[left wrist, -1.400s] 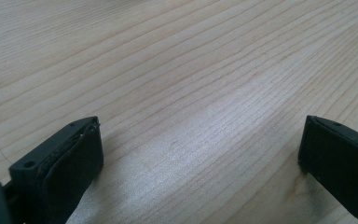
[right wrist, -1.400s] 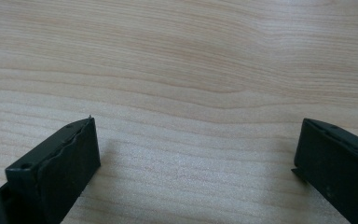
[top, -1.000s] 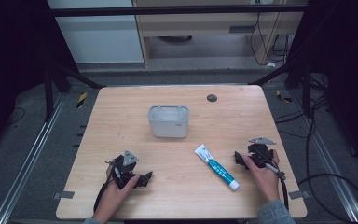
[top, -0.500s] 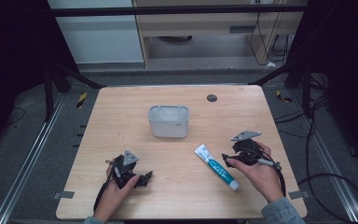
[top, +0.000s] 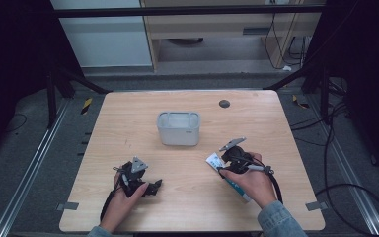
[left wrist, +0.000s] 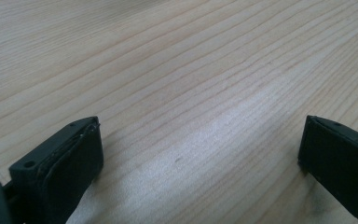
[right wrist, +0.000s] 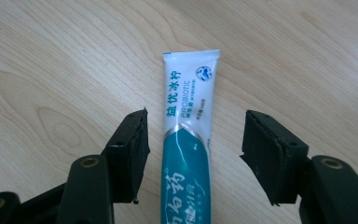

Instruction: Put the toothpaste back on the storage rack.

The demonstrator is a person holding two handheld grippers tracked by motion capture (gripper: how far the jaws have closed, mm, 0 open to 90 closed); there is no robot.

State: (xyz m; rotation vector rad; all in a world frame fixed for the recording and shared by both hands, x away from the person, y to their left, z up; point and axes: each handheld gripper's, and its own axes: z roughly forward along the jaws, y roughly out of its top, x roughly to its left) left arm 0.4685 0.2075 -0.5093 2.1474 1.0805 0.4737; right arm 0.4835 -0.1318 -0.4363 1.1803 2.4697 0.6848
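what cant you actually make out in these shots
- White and teal toothpaste tube: its cap end is cut off by the bottom edge in the right gripper view, and covered by the right gripper and hand in the high view.
- Translucent grey plastic container: contents too faint to tell in the high view.
- Small dark round thing on the wooden table: too small to identify.

Toothpaste tube: "PROBIOTIC" in teal, beside Chinese characters "益优冰柠"; smaller print unreadable.
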